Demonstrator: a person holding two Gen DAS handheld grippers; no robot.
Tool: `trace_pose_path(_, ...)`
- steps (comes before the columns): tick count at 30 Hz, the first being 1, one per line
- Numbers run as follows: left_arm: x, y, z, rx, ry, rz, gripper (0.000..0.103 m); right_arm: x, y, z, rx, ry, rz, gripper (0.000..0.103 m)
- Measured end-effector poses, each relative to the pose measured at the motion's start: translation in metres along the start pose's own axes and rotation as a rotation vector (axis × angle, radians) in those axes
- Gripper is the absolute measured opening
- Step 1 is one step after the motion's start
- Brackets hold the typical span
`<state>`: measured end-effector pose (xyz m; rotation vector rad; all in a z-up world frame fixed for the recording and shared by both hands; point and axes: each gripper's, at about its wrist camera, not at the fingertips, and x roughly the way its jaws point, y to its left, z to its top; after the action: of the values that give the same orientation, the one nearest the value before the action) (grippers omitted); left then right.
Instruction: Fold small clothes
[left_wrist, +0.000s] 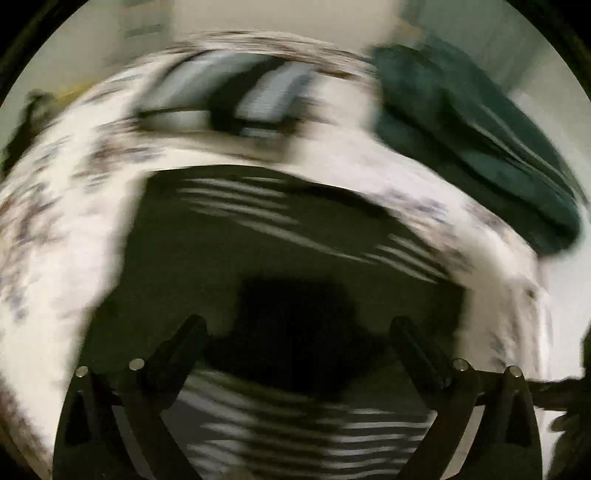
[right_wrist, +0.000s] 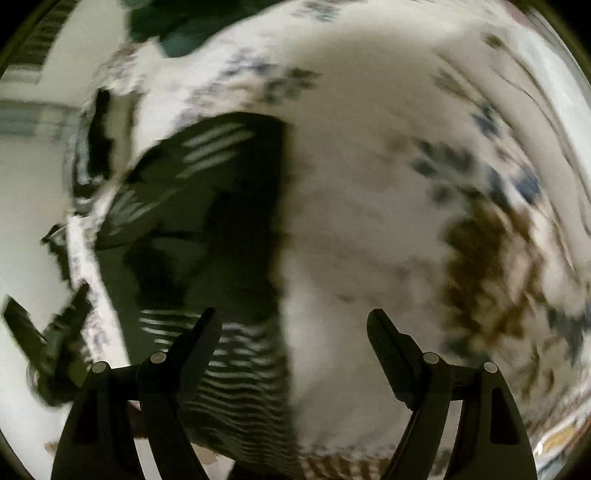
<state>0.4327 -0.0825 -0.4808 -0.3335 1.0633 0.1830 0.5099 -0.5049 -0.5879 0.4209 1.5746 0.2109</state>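
My left gripper (left_wrist: 295, 328) has its two black fingers spread wide, with nothing between them. Below and ahead of them lies the dark garment with thin white stripes (left_wrist: 280, 236), flat on the white bedsheet printed with blue and brown flowers (left_wrist: 55, 240); both are smeared by motion blur. Beyond the garment sits a grey-and-black striped folded cloth (left_wrist: 255, 99), and to its right a dark green folded fabric pile (left_wrist: 465, 133) rests on the sheet's far edge.

My right gripper (right_wrist: 293, 321) is likewise parted and grips nothing. Its left finger (right_wrist: 195, 343) hangs over the striped end of the same dark garment (right_wrist: 221, 206), the right finger over bare sheet (right_wrist: 369, 203). At the left edge of this view my other gripper (right_wrist: 48, 339) shows, blurred.
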Motion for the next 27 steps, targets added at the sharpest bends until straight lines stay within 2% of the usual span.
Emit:
trace_pose_path(2,-0.003,0.057,0.002,-0.064,0.0,0.107,0.101,0.01,0.024,0.014,-0.048,-0.005,0.022,0.083)
trace_pose_path(4,0.001,0.105,0.0,-0.125,0.016,0.209,0.101,0.031,0.045,0.029,-0.068,-0.006,0.002,0.083)
trace_pose_path(7,0.009,0.152,-0.005,-0.201,0.029,0.279,0.101,0.072,0.059,0.055,-0.023,-0.011,-0.061,0.082)
trace_pose_path(8,0.011,0.16,-0.004,-0.218,0.031,0.291,0.101,0.081,0.057,0.059,0.006,-0.011,-0.083,0.076)
trace_pose_path(9,0.014,0.171,-0.006,-0.244,0.032,0.3,0.101,0.09,0.056,0.062,0.036,-0.007,-0.087,0.064)
trace_pose_path(10,0.017,0.176,-0.007,-0.262,0.034,0.301,0.101,0.098,0.054,0.064,0.068,-0.001,-0.081,0.028)
trace_pose_path(11,0.02,0.183,-0.008,-0.29,0.04,0.299,0.101,0.101,0.055,0.063,0.089,-0.005,-0.104,0.02)
trace_pose_path(14,0.023,0.197,-0.012,-0.368,0.046,0.284,0.101,0.075,0.065,0.043,0.08,-0.116,-0.096,0.018)
trace_pose_path(16,0.022,0.199,-0.012,-0.404,0.041,0.266,0.101,0.061,0.069,0.023,0.044,-0.151,-0.126,0.018)
trace_pose_path(18,0.025,0.202,-0.01,-0.43,0.048,0.233,0.101,0.072,0.067,0.011,0.003,-0.07,-0.235,0.018)
trace_pose_path(19,0.028,0.201,-0.01,-0.435,0.053,0.22,0.101,0.081,0.063,0.007,-0.001,0.012,-0.274,0.019)
trace_pose_path(20,0.03,0.2,-0.009,-0.436,0.06,0.198,0.101,0.084,0.06,0.006,0.017,0.055,-0.267,0.019)
trace_pose_path(21,0.033,0.198,-0.008,-0.435,0.065,0.178,0.101,0.081,0.059,0.006,0.039,0.071,-0.24,0.02)
trace_pose_path(23,0.038,0.195,-0.005,-0.417,0.065,0.15,0.101,0.063,0.075,0.013,0.03,0.015,-0.185,0.04)
trace_pose_path(25,0.045,0.193,-0.002,-0.396,0.065,0.137,0.101,0.052,0.107,0.022,-0.029,-0.037,-0.108,0.048)
trace_pose_path(27,0.055,0.192,0.0,-0.384,0.077,0.135,0.101,0.066,0.154,0.038,-0.13,0.012,0.032,0.048)
